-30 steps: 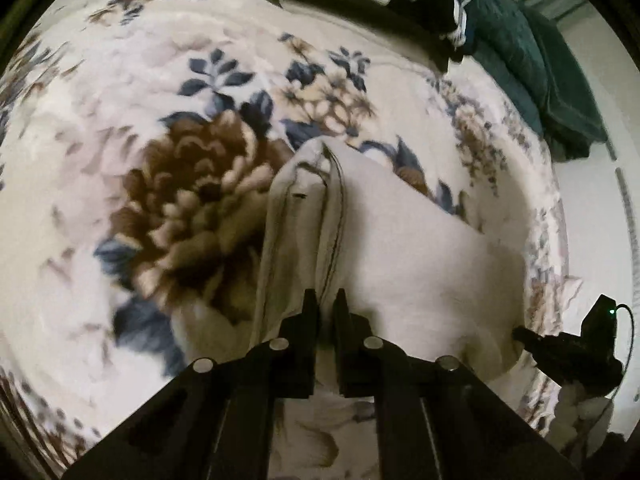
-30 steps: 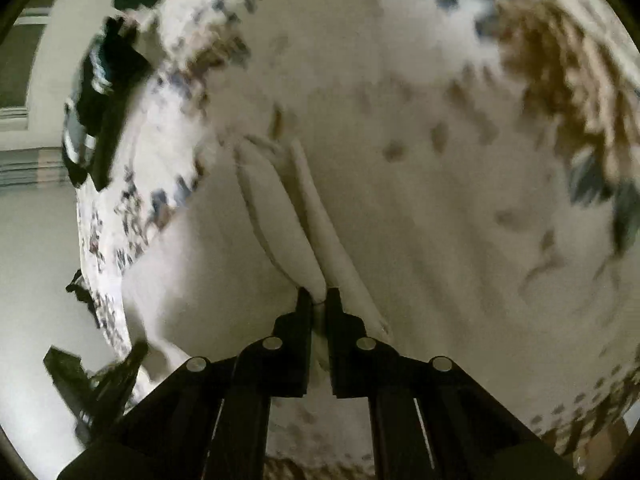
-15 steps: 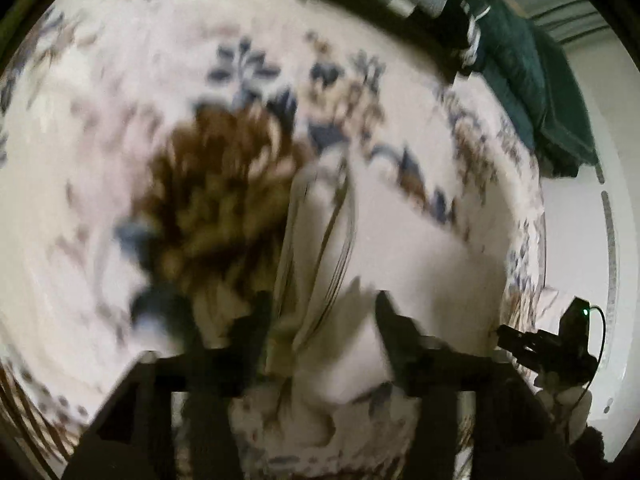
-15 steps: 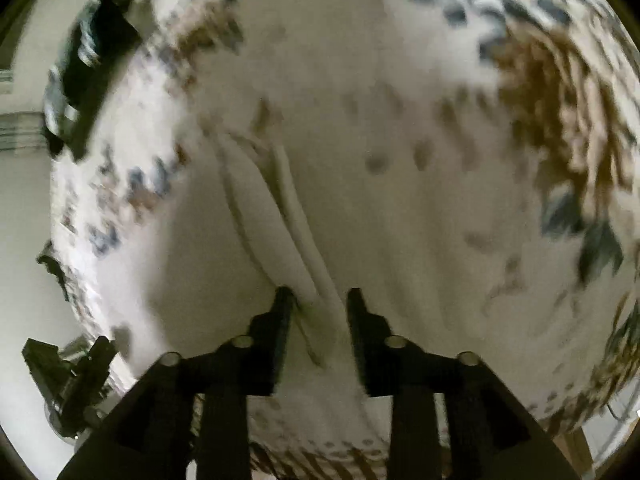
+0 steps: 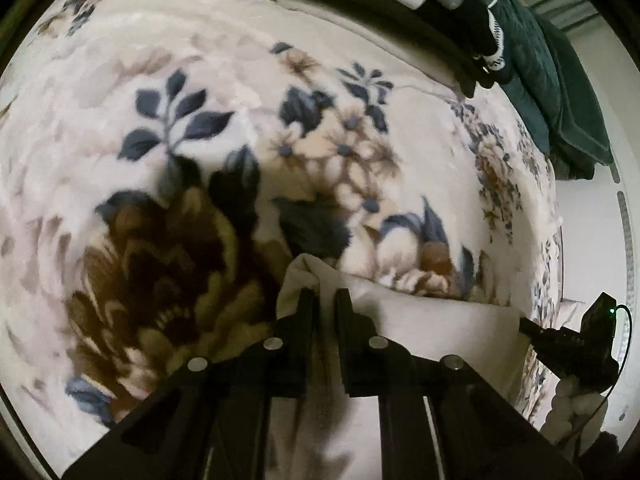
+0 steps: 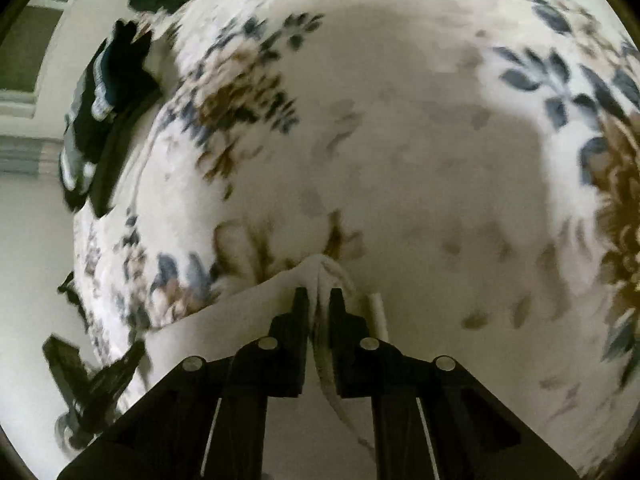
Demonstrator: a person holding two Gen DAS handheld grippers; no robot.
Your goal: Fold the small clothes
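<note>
Left gripper (image 5: 324,298) is pinched on a corner of the white garment (image 5: 420,320): both black fingers stand nearly together with a fold of cloth bunched up between the tips. Cloth spills up over the tips in a small peak and hangs down between the finger bodies toward the lens.

Right gripper (image 6: 319,296) is likewise clamped on the white garment (image 6: 248,320), its 2 fingers close with a thin ridge of fabric squeezed between them. A rolled hem or seam strip (image 6: 378,316) lies just beside the right finger; whether it belongs to the same piece cannot be told for certain.

Garment position: stretched between the 2 grippers as a taut pale sheet, over the floral blanket (image 5: 200,120). In the left wrist view the sheet runs from the fingertips off to the right, where the other gripper's black body with a green light (image 5: 580,344) sits at its far corner. In the right wrist view the sheet runs left toward a dark, blurred gripper shape (image 6: 96,376).

Beyond the garment: blanket pattern shows a large brown bloom (image 5: 160,280) and navy leaves on cream ground. Motion blur softens much of it in both views.

Far edge, left wrist view: a pile of dark clothes (image 5: 400,20) and a dark green cushion or quilt (image 5: 552,80) at the blanket's edge. Right wrist view shows dark clothes (image 6: 108,92) at upper left.
</note>
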